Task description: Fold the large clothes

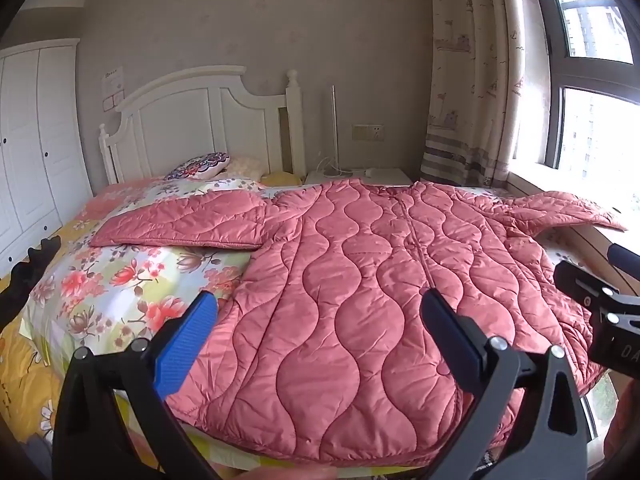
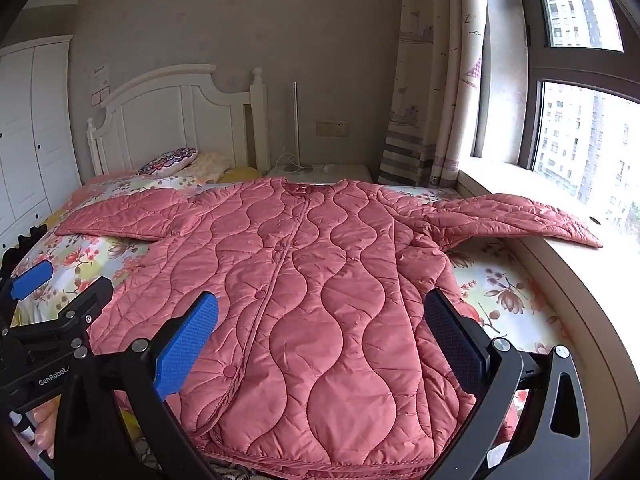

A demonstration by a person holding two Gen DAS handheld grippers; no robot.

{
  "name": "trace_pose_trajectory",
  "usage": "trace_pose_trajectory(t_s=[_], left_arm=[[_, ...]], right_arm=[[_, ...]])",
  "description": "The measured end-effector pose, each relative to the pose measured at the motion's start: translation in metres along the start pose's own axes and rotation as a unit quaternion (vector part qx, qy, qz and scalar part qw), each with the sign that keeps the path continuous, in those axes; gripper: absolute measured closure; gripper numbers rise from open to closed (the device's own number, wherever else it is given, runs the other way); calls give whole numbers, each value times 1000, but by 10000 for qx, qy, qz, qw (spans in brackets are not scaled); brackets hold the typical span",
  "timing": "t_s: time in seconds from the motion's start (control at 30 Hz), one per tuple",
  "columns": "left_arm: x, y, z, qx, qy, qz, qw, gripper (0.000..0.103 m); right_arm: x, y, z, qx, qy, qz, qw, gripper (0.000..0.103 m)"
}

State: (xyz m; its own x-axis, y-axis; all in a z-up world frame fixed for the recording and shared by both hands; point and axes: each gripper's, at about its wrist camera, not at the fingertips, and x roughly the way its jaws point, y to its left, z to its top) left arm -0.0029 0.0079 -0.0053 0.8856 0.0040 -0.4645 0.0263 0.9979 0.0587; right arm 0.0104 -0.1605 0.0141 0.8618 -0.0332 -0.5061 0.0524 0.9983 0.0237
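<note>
We see a white wardrobe (image 1: pixel 28 140) far on the left. Next comes the bed (image 1: pixel 100 280) with its flowery sheet. Our left gripper (image 1: pixel 320 312) hangs over the near bed edge, its fingers spread wide and holding nothing. The big pink quilted coat (image 2: pixel 312 280) lies flat on the bed, buttons up, sleeves out to both sides. Our right gripper (image 2: pixel 320 312) hangs over its hem, fingers spread wide too. The right sleeve rests on the window ledge (image 2: pixel 532 248).

Daylight floods from the window (image 2: pixel 580 152) at right — glass blown out; fisheye edges bend, corners black.
</note>
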Motion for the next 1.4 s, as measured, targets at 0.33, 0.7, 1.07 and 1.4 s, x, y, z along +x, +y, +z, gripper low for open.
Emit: trace_pose_trajectory(t_s=[0.33,0.7,1.07,1.4], left_arm=[[2,1,0,1,50,40,10000,2],[4,3,-5,-17,100,87,9999,2],[4,6,-8,-31,114,103,9999,2],[6,9,-11,-59,175,147,9997,2]], right_arm=[[3,1,-2,-11,31,46,10000,4],[4,3,-5,-12,64,70,10000,4],[6,5,-6,-26,100,93,9999,4],[8,7,-8,-31,129,97,9999,4]])
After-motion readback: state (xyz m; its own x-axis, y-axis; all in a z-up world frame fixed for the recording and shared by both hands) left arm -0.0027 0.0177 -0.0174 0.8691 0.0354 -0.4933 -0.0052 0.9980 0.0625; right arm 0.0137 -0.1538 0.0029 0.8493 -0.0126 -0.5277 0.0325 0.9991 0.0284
